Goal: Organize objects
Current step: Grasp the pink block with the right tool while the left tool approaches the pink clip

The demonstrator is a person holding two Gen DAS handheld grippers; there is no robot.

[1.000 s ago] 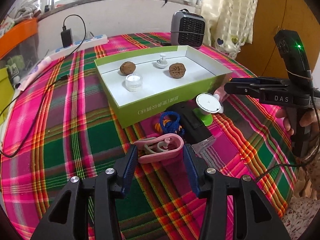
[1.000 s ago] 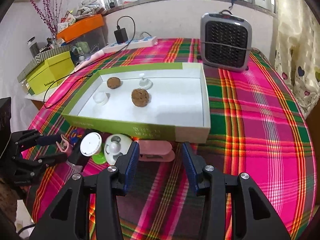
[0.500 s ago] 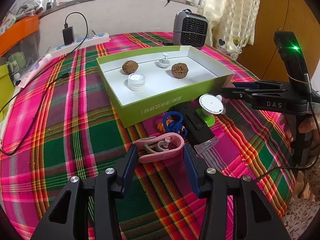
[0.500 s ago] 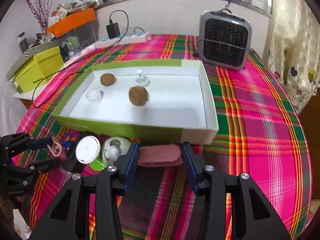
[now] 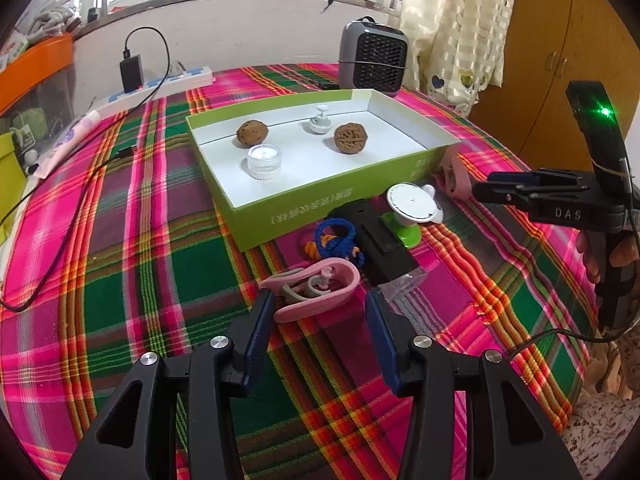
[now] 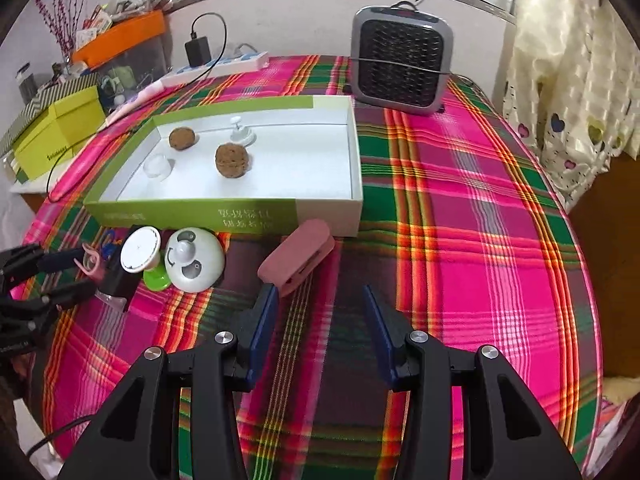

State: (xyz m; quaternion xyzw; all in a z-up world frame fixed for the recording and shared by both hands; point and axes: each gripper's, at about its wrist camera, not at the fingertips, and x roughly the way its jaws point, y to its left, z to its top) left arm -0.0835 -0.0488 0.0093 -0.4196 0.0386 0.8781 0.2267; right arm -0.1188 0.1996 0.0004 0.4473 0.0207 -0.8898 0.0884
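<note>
A green box with a white floor holds two walnuts, a clear jar and a white knob. In front of it lie a pink clip, a blue cord, a black block and a white disc on a green base. My left gripper is open, the pink clip just ahead of its fingertips. My right gripper is open, just behind a pink case by the box. A white round gadget lies left of the case.
A grey heater stands behind the box. A power strip with a charger lies at the back left. A yellow-green box and an orange bin stand off the table's left. The plaid table's edge curves at right.
The pink case has turned askew and lies tilted ahead of the right fingertips, no longer between them. The right gripper has drawn back slightly. The left gripper has barely moved.
</note>
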